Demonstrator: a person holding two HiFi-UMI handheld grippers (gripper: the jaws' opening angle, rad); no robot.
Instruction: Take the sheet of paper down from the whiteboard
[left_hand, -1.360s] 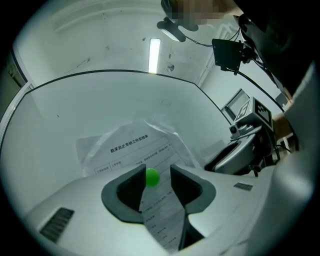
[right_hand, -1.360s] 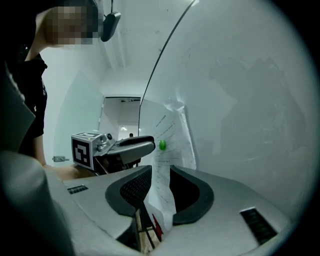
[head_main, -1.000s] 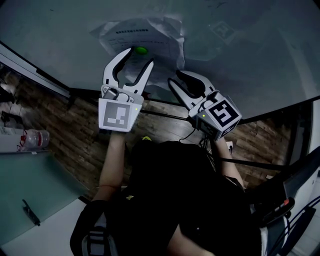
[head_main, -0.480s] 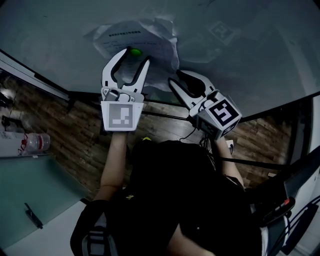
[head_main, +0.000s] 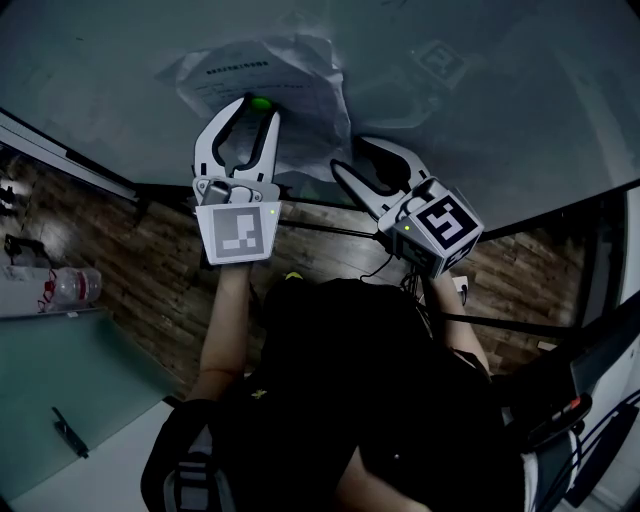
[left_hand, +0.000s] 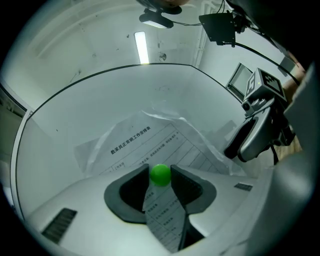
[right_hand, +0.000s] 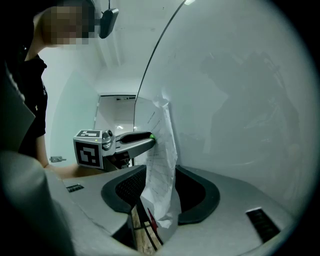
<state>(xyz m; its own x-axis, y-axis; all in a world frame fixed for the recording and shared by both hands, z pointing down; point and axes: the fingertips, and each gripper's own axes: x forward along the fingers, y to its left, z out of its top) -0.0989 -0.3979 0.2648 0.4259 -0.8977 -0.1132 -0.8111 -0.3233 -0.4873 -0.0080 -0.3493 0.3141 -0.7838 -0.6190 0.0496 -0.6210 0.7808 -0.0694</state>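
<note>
A crumpled printed sheet of paper (head_main: 290, 75) hangs on the whiteboard (head_main: 480, 120), pinned by a small green magnet (head_main: 261, 102). My left gripper (head_main: 253, 108) reaches up to the magnet. Its jaws are closing, and in the left gripper view the magnet (left_hand: 160, 174) sits pinched between both pads over the paper (left_hand: 150, 142). My right gripper (head_main: 352, 153) is at the sheet's lower right corner with its jaws opening. In the right gripper view the paper (right_hand: 162, 165) hangs loose between the jaws of that gripper (right_hand: 162, 192), which stand wide apart.
The whiteboard's dark lower frame (head_main: 560, 210) runs just below both grippers. Left of the person, a plastic bottle (head_main: 70, 283) lies on a pale table (head_main: 60, 390). The floor (head_main: 150, 270) has a wood pattern. Cables (head_main: 600, 440) trail at the lower right.
The left gripper's jaws have narrowed onto the green magnet and the gripper has rolled slightly. The right gripper's jaws have spread apart off the paper's lower corner.
</note>
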